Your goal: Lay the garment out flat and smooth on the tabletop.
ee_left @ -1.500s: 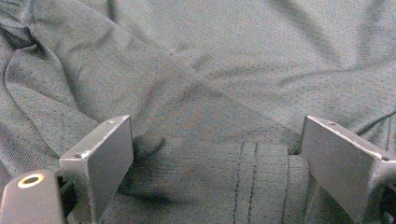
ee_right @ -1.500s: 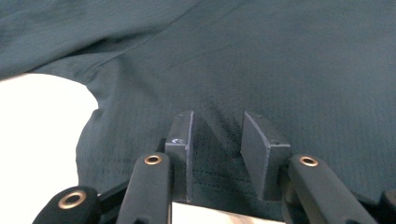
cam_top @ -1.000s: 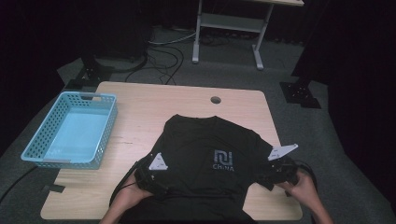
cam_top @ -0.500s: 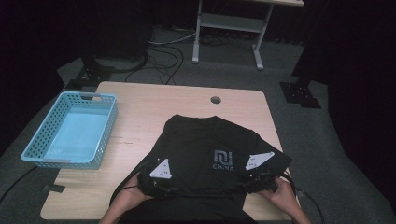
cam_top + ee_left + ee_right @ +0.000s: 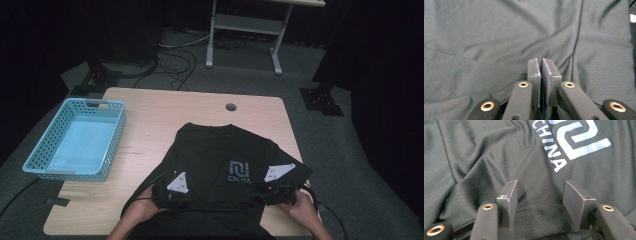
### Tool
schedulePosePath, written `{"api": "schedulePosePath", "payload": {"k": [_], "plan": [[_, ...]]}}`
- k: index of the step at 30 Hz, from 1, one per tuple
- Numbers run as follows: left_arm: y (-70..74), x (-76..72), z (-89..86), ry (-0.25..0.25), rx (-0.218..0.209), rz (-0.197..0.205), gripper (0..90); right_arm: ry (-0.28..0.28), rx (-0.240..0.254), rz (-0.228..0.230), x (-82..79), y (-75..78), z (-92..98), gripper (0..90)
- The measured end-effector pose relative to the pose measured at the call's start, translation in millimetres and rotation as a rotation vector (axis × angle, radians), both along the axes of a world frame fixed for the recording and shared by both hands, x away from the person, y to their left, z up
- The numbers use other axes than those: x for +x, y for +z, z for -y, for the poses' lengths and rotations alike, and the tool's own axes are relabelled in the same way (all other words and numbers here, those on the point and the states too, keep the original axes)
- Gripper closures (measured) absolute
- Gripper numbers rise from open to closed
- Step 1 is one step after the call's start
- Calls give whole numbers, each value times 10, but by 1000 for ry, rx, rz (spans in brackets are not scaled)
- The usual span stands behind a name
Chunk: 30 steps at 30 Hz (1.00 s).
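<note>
A wooden desk carries a black T-shirt spread flat near its front edge, printed "CHINA" under a white logo. A blue basket sits at the desk's left. The left gripper has just closed, pinching shirt fabric. The right gripper rests spread over the cloth, jaws closing slightly.

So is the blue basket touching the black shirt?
Apart. The high view shows bare table between the blue basket and the black shirt.
</note>
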<state>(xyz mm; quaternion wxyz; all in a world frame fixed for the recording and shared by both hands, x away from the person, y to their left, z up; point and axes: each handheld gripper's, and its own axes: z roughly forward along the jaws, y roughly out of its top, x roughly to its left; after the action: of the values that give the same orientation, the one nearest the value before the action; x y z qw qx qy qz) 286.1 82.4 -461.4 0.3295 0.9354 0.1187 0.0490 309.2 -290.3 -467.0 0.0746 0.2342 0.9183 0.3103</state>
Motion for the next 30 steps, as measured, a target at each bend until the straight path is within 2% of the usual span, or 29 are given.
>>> {"api": "schedulePosePath", "payload": {"k": [7, 16, 23, 30], "plan": [[61, 42, 104, -13, -12, -7, 873, 23, 3, -1, -24, -2, 150, 471], [235, 158, 158, -29, 8, 28, 873, 41, 2, -4, -58, -1, 332, 471], [363, 318, 16, -9, 37, 57, 873, 31, 2, -14, -75, 2, 393, 467], [489, 482, -255, 44, 65, 83, 873, 24, -8, -19, -76, 10, 372, 458]]}}
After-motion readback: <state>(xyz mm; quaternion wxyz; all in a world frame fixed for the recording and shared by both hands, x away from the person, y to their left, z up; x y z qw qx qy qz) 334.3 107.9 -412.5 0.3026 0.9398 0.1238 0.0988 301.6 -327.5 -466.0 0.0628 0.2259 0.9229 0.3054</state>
